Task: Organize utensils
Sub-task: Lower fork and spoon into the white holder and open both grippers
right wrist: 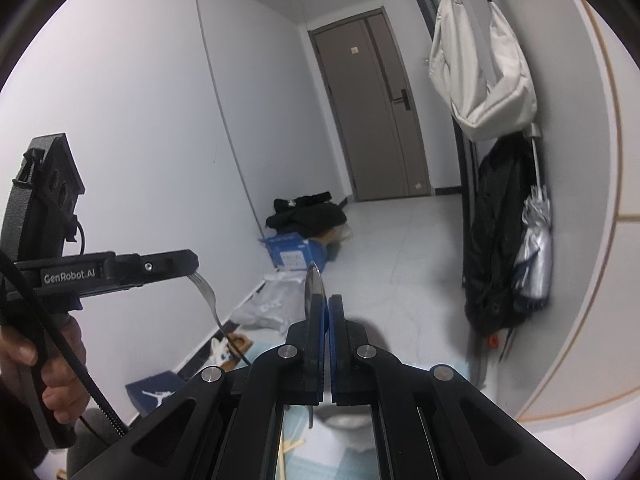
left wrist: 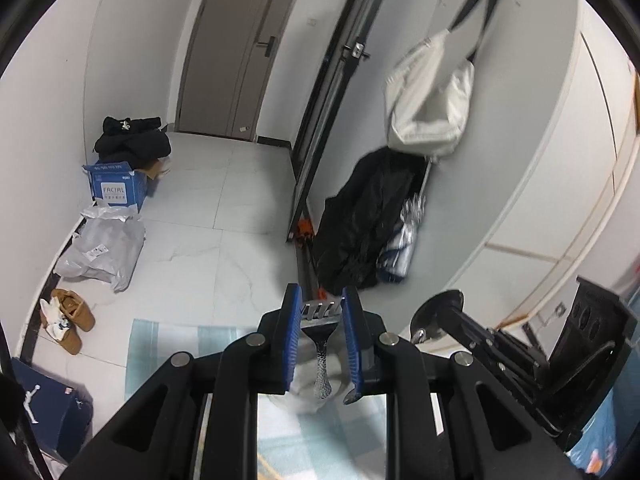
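A spoon is pinched on its edge between the closed blue pads of the right gripper. At the left, a fork is held by the left gripper, which is gripped by a hand. A white bag is hung on the wall above a folded umbrella.

"FACIAL" on the blue box; "GenRobot.AI" on the left gripper.

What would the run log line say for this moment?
left tongs: shut on fork | right tongs: shut on spoon | both raised above cloth
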Tool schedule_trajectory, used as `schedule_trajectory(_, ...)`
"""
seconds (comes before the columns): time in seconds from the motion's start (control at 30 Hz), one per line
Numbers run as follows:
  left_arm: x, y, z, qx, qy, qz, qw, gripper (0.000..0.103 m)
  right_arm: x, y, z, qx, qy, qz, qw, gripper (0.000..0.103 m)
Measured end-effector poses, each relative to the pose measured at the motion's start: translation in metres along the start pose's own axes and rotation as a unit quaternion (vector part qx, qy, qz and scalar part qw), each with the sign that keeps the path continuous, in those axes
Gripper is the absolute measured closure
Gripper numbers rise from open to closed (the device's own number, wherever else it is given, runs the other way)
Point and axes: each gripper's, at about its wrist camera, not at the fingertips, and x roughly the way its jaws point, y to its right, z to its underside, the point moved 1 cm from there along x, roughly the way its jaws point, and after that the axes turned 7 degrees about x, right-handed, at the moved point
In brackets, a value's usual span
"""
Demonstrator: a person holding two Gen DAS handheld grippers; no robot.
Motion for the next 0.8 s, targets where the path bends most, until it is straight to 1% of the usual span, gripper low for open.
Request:
schedule_trajectory(0.17, 0.019, -0.007, -0.016, -0.005, 0.007, -0.005, 0.9999, 0.087, 0.022, 0.005, -0.029, -0.019, 0.008, 0.0, 1.0, 0.102)
schedule_trajectory(0.27, 0.032, -0.01, -0.021, -0.009, 0.002, -0.005, 0.9999, 0.087, 0.036, 0.01, -0.041, -0.023, 0.015, -0.001, 1.0, 0.102)
schedule_trajectory(0.4, 0.048, -0.009, -0.024, 0.004, -0.013, -0.009, 0.9999, 0.087, 0.056, 0.02, -0.048, -0.032, 0.023, 0.006, 0.999, 0.102)
schedule_trajectory(0.57, 0.065, -0.006, -0.023, 0.024, -0.046, -0.002, 0.9987, 0.087, 0.083, 0.036, -0.044, -0.031, 0.011, 0.002, 0.999, 0.102)
schedule_trajectory(0.67, 0.073, -0.005, -0.02, 0.04, -0.064, -0.001, 0.9972, 0.087, 0.091, 0.042, -0.037, -0.037, 0.004, 0.001, 0.999, 0.102)
schedule_trajectory(0.8, 0.081, -0.003, -0.018, 0.053, -0.082, -0.003, 0.9952, 0.087, 0.095, 0.049, -0.029, -0.037, -0.007, -0.013, 0.999, 0.102)
